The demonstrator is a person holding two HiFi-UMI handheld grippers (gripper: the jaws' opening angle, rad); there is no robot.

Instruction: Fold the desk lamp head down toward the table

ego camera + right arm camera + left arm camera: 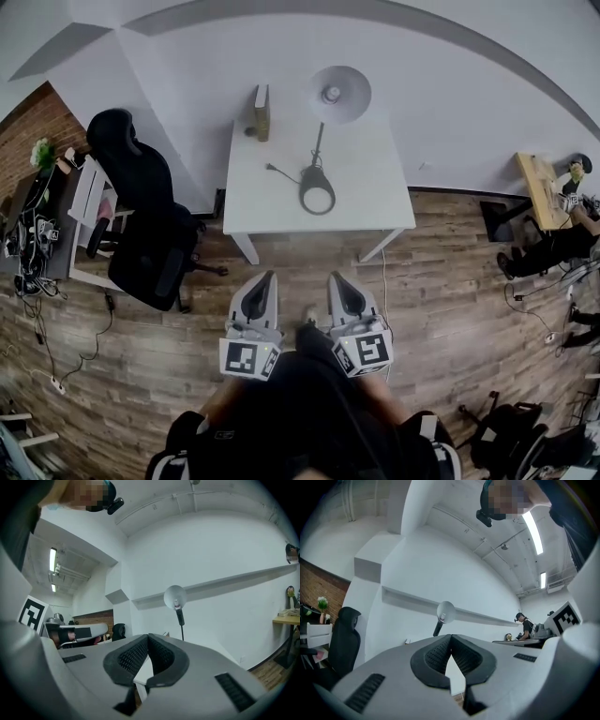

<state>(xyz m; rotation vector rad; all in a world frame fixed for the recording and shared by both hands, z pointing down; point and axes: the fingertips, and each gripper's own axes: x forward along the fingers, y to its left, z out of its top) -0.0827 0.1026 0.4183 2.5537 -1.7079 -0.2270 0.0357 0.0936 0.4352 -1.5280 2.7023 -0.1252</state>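
A desk lamp stands on the white table (281, 202): a round dark base (318, 194), a thin upright stem and a white round head (339, 94) raised high, facing the camera. The lamp head (445, 611) also shows in the left gripper view and again, as a lamp head (175, 597), in the right gripper view, well beyond the jaws. My left gripper (262, 281) and right gripper (342, 280) are side by side over the wooden floor, short of the table's near edge. Both are shut and hold nothing.
A book-like block (262, 112) stands at the table's back left. A black office chair (141, 211) sits left of the table beside a cluttered white desk (89, 202). At the far right, a person sits by a wooden desk (539, 187). Cables lie on the floor.
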